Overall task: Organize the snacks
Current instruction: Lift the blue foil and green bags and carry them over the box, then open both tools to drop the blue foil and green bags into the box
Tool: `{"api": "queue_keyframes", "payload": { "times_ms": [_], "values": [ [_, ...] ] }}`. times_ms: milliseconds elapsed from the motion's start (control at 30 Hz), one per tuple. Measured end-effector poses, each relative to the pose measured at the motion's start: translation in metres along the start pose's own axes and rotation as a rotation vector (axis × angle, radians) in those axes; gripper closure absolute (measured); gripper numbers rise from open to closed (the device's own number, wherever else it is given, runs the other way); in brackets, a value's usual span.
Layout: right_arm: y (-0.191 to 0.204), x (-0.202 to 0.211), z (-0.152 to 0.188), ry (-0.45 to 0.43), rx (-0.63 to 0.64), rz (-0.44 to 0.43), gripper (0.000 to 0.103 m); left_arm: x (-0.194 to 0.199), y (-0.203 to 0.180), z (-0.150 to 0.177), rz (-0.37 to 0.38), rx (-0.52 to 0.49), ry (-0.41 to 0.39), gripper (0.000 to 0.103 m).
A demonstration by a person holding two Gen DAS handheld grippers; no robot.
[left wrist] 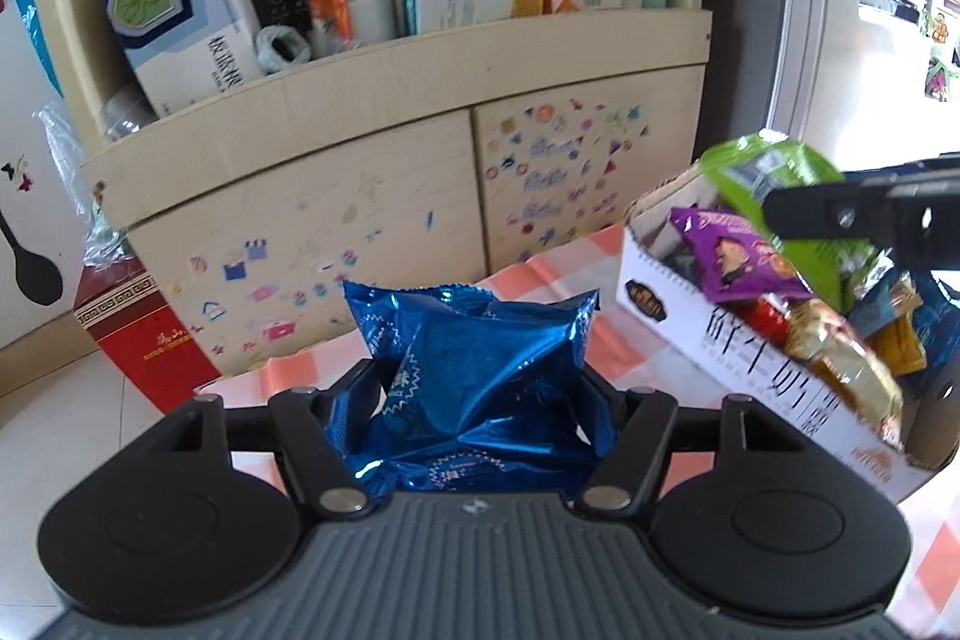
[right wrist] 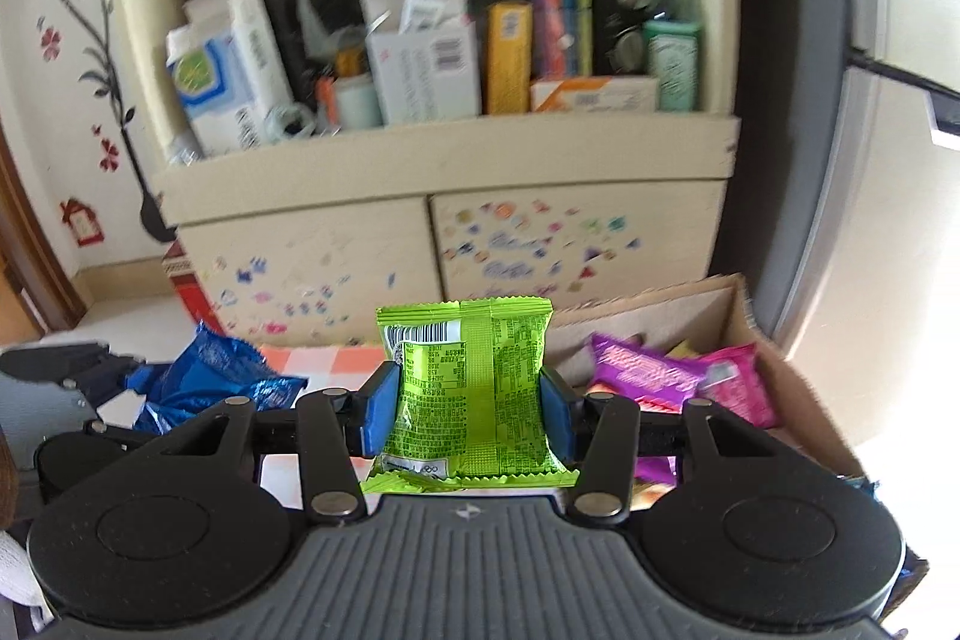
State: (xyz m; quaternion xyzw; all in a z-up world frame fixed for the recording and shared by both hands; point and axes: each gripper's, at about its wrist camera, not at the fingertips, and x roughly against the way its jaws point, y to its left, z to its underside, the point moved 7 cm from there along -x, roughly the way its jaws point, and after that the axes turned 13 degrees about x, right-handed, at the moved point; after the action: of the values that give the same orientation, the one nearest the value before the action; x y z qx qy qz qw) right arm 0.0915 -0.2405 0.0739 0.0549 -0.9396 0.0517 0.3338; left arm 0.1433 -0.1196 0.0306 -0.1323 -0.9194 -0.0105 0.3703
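Currently the left gripper point(left wrist: 480, 400) clamps a crumpled blue foil snack packet point(left wrist: 474, 370) between its jaws; the right gripper point(right wrist: 468, 409) grips an upright green foil snack packet point(right wrist: 474, 388), snack-filled cardboard box point(right wrist: 780, 370) at three o'clock.

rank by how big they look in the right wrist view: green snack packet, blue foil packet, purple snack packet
1. green snack packet, though it sits nearest the camera, which inflates it
2. blue foil packet, partly hidden
3. purple snack packet, blurred; close to the blue one, so that order is unsure
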Motion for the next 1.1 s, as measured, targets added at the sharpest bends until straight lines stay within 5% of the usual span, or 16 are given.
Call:
{"api": "queue_keyframes", "payload": {
  "times_ms": [467,1100],
  "values": [
    [-0.083,0.027,0.018,0.007,-0.115,0.138,0.047,-0.01,-0.057,0.0,0.114,0.004,0.006,0.035],
    [-0.13,0.029,0.03,0.027,-0.259,0.174,0.047,-0.021,-0.164,0.012,0.383,-0.02,0.052,0.035]
  ]
}}
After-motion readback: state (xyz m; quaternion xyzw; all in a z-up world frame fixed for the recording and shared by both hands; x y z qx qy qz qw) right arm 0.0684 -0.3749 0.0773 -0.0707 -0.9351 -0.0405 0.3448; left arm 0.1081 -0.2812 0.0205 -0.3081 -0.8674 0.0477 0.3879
